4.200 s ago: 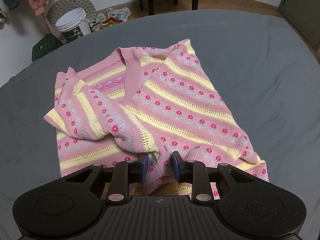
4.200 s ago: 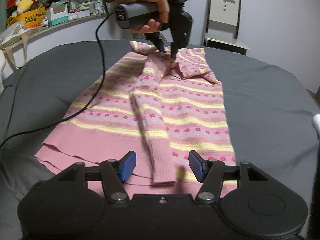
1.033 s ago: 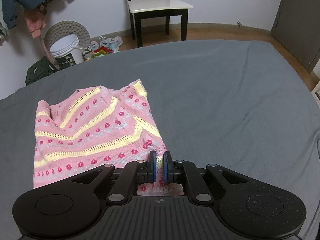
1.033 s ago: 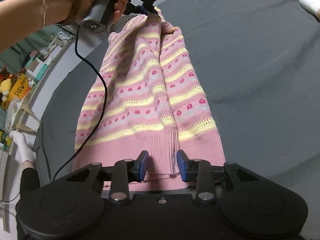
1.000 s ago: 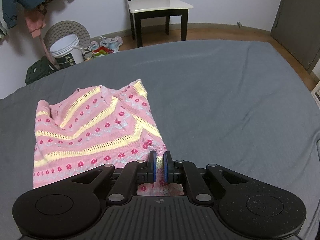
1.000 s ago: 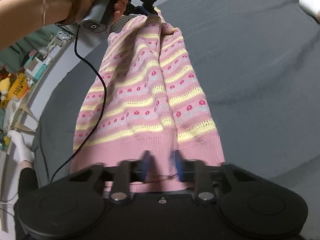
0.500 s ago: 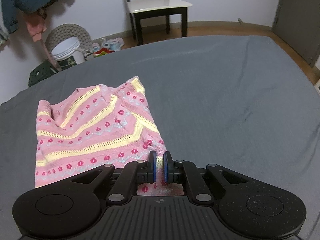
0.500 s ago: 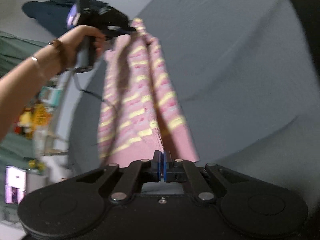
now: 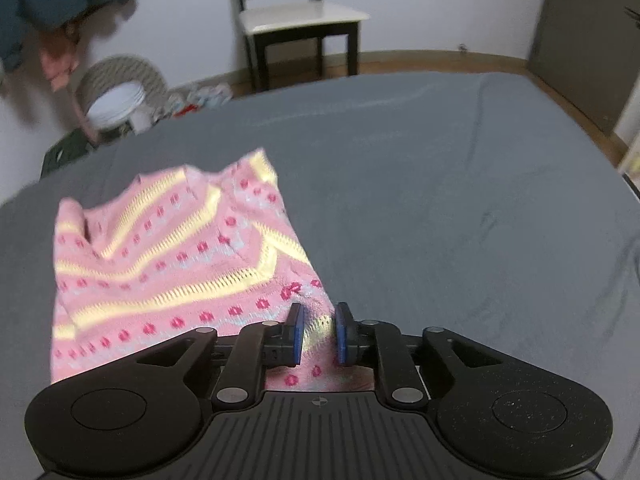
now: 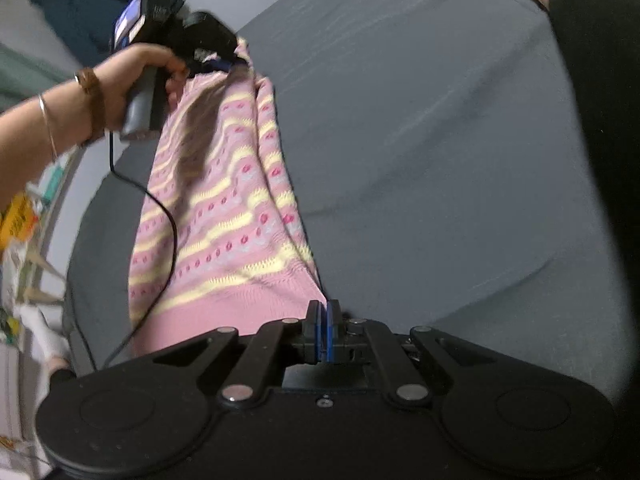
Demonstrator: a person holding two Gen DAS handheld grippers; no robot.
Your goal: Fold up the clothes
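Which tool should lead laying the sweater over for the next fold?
Probably right: the right tool is shut on the sweater hem. The left tool looks parted around the fabric, so its grip looks loose.

A dark grey sheet (image 9: 440,200) covers the broad surface filling the middle of the room. At twelve o'clock a chair (image 9: 296,20) with a pale seat and dark legs stands against a plain white wall (image 9: 440,0), wooden floor (image 9: 420,58) beneath it. At ten o'clock sit a white bucket (image 9: 114,108) and hanging clothes (image 9: 52,4). A dark door (image 9: 580,40) stands at two o'clock.
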